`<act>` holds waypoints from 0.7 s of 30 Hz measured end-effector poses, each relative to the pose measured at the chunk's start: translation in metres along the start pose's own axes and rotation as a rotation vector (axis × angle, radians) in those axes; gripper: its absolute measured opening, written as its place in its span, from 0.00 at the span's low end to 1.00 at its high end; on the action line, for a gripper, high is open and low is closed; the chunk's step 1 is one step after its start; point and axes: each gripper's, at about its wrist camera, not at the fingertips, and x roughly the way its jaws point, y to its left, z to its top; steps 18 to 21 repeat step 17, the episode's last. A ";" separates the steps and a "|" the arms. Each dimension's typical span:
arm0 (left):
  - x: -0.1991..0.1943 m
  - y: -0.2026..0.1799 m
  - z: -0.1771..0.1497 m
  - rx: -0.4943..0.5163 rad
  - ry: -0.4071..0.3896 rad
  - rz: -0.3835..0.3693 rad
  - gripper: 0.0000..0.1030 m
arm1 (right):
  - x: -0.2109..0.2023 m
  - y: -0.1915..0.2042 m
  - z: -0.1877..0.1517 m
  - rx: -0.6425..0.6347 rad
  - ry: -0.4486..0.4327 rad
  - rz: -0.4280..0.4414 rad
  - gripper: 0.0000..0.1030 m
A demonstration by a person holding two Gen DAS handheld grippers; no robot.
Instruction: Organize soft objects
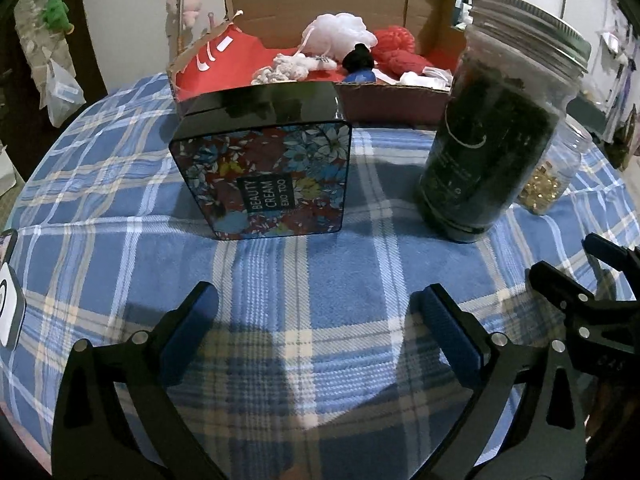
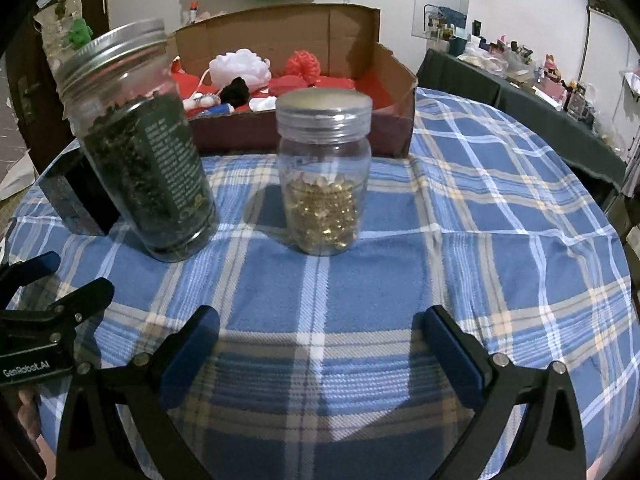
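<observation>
A cardboard box [image 1: 384,104] at the far side of the table holds soft things: a white mesh sponge [image 1: 340,34], red knitted items [image 1: 396,50], a red cloth [image 1: 232,60], a black soft piece [image 1: 358,60] and a white knotted cord [image 1: 288,68]. The box [image 2: 300,136] and the white sponge [image 2: 240,66] also show in the right wrist view. My left gripper [image 1: 316,308] is open and empty, low over the tablecloth. My right gripper [image 2: 320,328] is open and empty beside it, on the right.
A floral "Beauty Cream" tin [image 1: 264,160] stands ahead of the left gripper. A tall jar of dark leaves [image 1: 492,128] [image 2: 140,152] stands between the grippers. A small jar of gold beads [image 2: 324,172] stands ahead of the right gripper. The blue plaid tablecloth [image 2: 500,240] covers the round table.
</observation>
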 end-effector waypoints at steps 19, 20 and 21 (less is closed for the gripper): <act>0.000 -0.001 0.000 0.001 -0.004 -0.003 1.00 | -0.003 -0.001 -0.005 0.018 -0.003 -0.003 1.00; 0.000 -0.001 0.000 0.001 -0.004 -0.003 1.00 | -0.003 -0.001 -0.005 0.018 -0.003 -0.003 1.00; 0.000 -0.001 0.000 0.001 -0.004 -0.003 1.00 | -0.003 -0.001 -0.005 0.018 -0.003 -0.003 1.00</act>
